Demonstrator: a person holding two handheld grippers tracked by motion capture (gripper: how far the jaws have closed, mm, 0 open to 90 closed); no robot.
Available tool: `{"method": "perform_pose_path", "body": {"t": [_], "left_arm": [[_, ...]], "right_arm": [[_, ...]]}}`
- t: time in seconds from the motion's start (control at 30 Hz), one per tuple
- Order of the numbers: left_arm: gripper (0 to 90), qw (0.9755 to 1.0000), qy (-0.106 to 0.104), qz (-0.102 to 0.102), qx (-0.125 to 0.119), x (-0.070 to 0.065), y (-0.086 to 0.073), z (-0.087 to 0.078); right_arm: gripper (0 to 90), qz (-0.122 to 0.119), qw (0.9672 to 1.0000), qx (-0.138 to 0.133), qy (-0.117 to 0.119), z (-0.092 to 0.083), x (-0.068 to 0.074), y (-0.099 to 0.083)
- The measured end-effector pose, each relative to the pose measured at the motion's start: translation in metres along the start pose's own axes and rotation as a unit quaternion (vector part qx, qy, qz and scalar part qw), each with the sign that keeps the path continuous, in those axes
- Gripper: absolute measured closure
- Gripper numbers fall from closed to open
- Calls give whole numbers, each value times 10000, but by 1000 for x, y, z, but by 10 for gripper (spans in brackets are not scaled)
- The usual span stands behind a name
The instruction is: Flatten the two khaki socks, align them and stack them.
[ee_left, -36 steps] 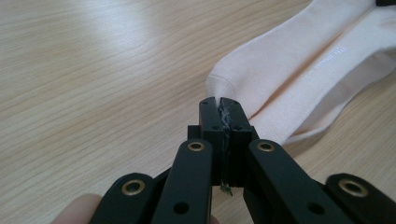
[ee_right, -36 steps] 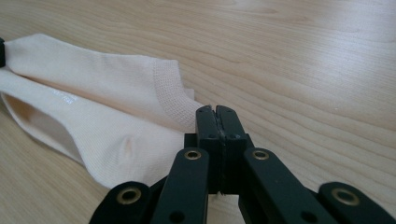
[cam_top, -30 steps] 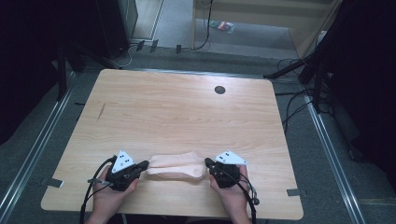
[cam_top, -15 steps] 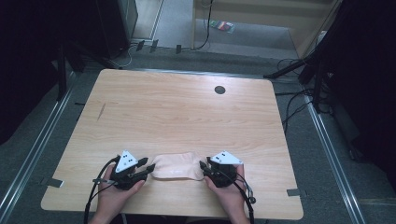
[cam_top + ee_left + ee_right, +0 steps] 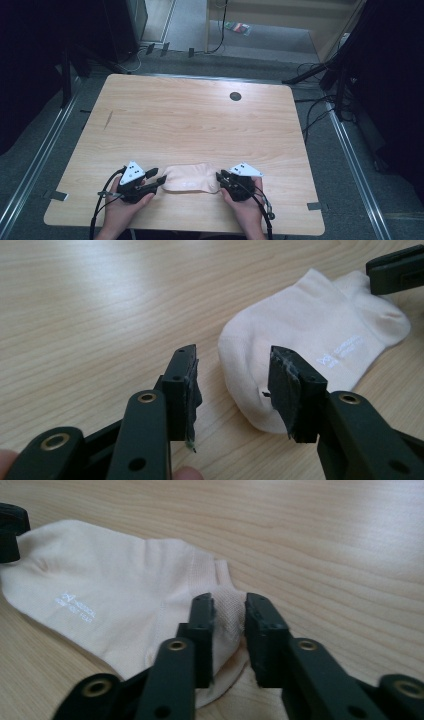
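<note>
Sock (image 5: 191, 178) now flat on surface (image 5: 200, 120), shifted nearer. Left gripper (image 5: 232, 385) now open at toe, released. Right gripper (image 5: 229, 630) half-closed around cuff, grip uncertain.

A pale wood tabletop (image 5: 200, 120) has a small dark round hole (image 5: 235, 96) near its far edge, right of centre. Grey tape tabs (image 5: 58, 195) stick out at its near left and near right sides. Black cables (image 5: 315, 107) trail over the grey floor (image 5: 350, 165) on the right. A small colourful packet (image 5: 241, 28) lies far off.
</note>
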State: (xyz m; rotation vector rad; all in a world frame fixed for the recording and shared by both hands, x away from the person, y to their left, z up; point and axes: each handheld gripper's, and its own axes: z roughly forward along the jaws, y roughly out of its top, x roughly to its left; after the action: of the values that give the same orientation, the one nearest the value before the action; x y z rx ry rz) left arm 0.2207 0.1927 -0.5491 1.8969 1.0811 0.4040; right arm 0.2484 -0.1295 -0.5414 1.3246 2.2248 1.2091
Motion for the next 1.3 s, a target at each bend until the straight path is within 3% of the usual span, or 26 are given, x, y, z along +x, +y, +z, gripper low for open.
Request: {"method": "perform_pose_path", "body": {"t": [0.03,0.13,0.37,0.5,0.63,0.7,0.8,0.87,0.9,0.97,1.03,1.07,1.2,1.3], "left_arm": [[556,10000,19,36,34,-1,-1,2],[557,9999,32,76,141,-1,-1,4],[538,9992,104,122,367,-3,1,8],[520,9992,109,121,356,-3,1,9],[475,9999,-127,-4,-37,0,1,2],[498,9989,-206,106,-414,-2,4,-5],[560,9966,-459,332,-596,-10,8,-6],[587,9957,-531,607,-451,-16,7,0],[602,9958,-436,723,-340,-19,6,6],[703,9961,-362,790,-136,-20,4,13],[865,9975,-291,645,-11,-19,6,15],[900,9982,-384,462,54,-16,6,17],[900,9982,-351,367,305,-14,7,20],[900,9971,-231,544,476,-17,8,23]], "right_arm": [[873,12,10000,58,-4,1,0,0],[900,49,10000,84,15,2,-1,0],[900,-175,9991,-346,-161,-12,4,6],[900,-194,9995,-70,-235,-6,1,3],[897,-63,9998,23,-192,-1,-3,0],[896,-56,9999,-74,-137,-4,-3,1],[896,-51,9999,-69,-119,-4,-2,1],[895,-67,9999,-42,-109,-2,-2,1],[896,-67,9999,-32,-112,-2,-2,1],[899,-67,9999,-19,-98,-2,-1,1],[900,-58,9999,-36,-91,-3,-2,1],[900,-29,9999,-48,-105,-3,-3,1],[900,2,9999,-62,-86,-3,-4,2],[900,-12,9999,-80,-111,-3,-4,2]]}}
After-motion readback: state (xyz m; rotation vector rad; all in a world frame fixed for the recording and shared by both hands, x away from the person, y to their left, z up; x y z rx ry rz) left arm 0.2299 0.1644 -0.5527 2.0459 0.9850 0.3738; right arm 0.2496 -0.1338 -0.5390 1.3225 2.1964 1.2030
